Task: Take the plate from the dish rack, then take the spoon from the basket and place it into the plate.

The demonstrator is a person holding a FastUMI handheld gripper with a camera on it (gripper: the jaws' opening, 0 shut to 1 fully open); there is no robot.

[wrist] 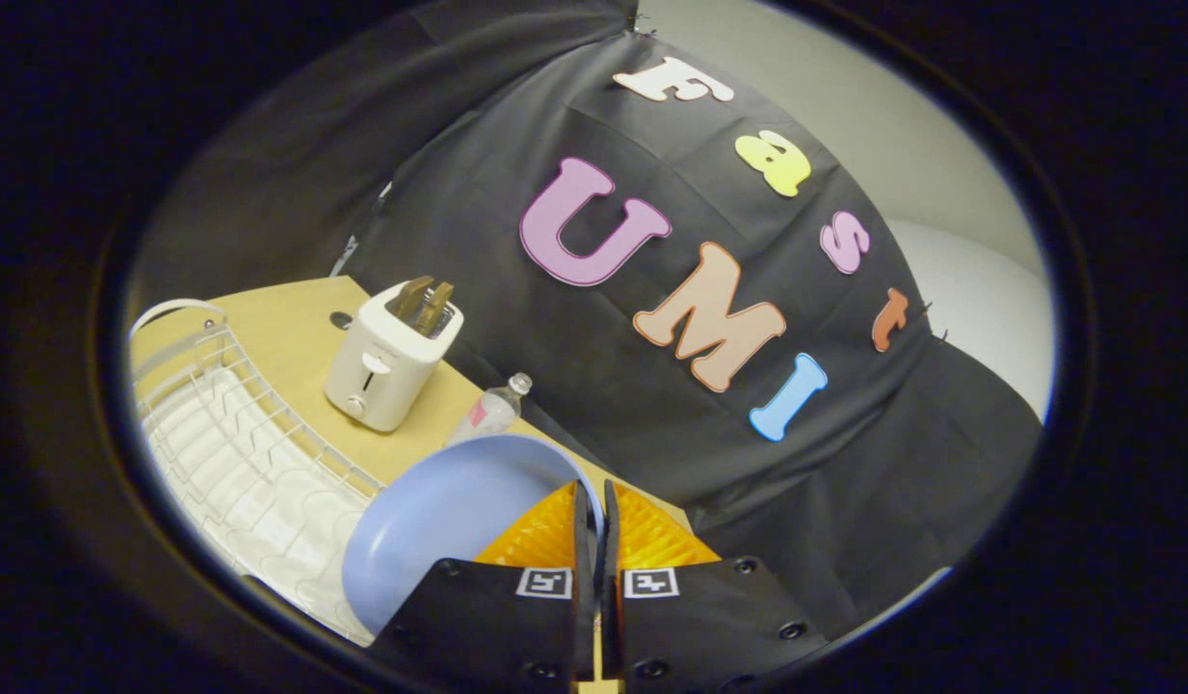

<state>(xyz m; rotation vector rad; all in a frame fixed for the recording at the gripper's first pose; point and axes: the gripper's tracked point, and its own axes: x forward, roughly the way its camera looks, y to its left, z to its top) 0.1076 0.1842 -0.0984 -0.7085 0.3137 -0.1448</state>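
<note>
Pinched on the rim of the blue plate [439, 540], the gripper [594, 511] holds it lifted above the white dish rack [237, 434], with a toaster [386, 361] and bottle [492, 410] beyond.

Plate [439, 530] is showing pale blue, plain, no pattern, its rim pinched between the gripper's [594, 506] two fingers. Finger pads [541, 540] are glowing orange with a fine ribbed texture; finger bodies are reading black with dark screws, each carrying a small black-and-white square marker. Dish rack [237, 434] is showing white wire over a white tray with a scalloped, moulded pattern. Toaster [391, 361] is looking cream-white, with two brown slices sticking out of its slots. Bottle [492, 410] is appearing clear with a whitish cap and a red-pink label patch. Table [295, 328] is reading light tan wood. Wall behind is showing black cloth.
</note>
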